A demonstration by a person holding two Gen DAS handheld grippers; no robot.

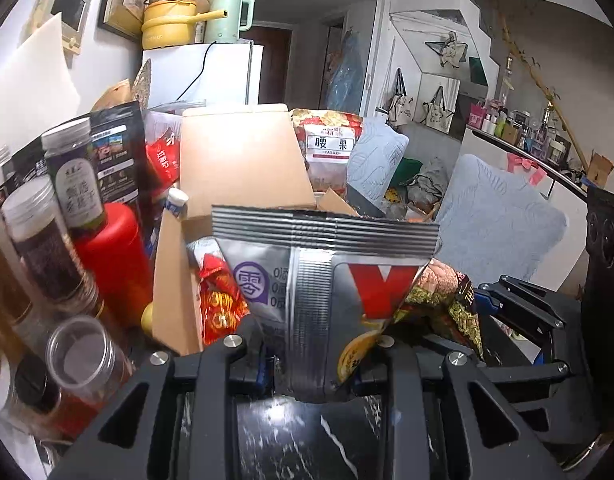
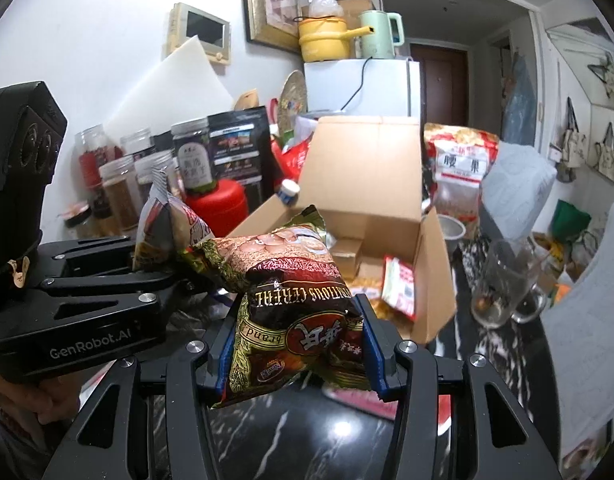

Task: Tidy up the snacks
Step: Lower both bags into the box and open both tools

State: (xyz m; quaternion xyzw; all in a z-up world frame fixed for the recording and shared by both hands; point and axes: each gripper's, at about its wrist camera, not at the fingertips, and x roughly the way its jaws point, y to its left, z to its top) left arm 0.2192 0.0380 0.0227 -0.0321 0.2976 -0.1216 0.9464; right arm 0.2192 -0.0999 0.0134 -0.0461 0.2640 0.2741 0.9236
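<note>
Above one open cardboard box (image 2: 363, 184), two gripped snack packets: silver (image 1: 327, 280), brown (image 2: 291, 296)

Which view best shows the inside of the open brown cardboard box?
The right wrist view: it looks down into the open brown cardboard box, showing packets on its floor beyond the held cereal bag. In the left wrist view the box is mostly hidden behind the silver packet.

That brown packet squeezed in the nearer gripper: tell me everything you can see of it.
The cereal packet is a puffy, glossy plastic pillow bag, dark brown with gold trim, red Chinese characters and a picture of round pale pieces. Its print reads upside down in the right wrist view. The right gripper clamps it from both sides with blue pads, holding it above the black marble table, in front of the open cardboard box.
</note>
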